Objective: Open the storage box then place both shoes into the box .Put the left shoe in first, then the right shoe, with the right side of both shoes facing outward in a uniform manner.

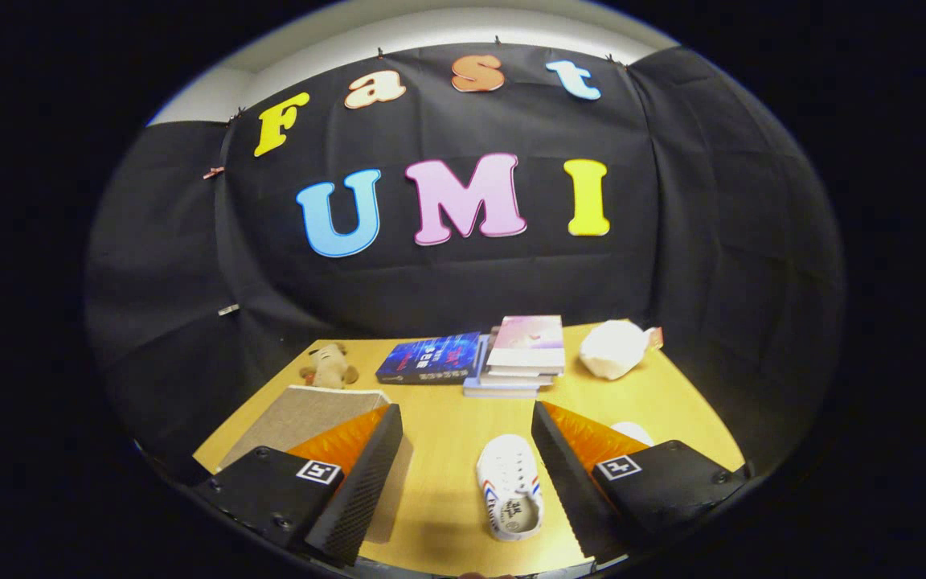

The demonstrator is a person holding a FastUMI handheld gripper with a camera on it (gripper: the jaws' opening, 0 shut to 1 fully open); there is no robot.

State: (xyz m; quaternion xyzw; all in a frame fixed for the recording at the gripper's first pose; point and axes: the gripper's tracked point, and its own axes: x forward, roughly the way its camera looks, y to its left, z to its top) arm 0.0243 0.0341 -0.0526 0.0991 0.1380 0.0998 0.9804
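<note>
Gripper view: gripper (467, 450) hangs above the near edge of the wooden table (447, 426), fingers spread wide apart w/ nothing between the pads, holding nothing. White shoe (510, 495) w/ red-blue side stripes lies on the table in the gap between the fingers, closer to the right finger, toe pointing away toward the far edge, opening toward the near edge. Second white shoe (633, 433) just peeks out behind the right finger, mostly hidden; can't tell its orientation. Storage box (302, 414), beige fabric-looking top, sits at the table's left edge, partly behind the left finger; lid looks closed, but can't be sure. Along the far edge: plush toy (329, 366) near the far left corner, dark blue book (429, 359) beside it, stack of books (518, 354) w/ a pink cover on top touching the blue book's right side, white crumpled bag (614, 349) near the far right corner.
</note>
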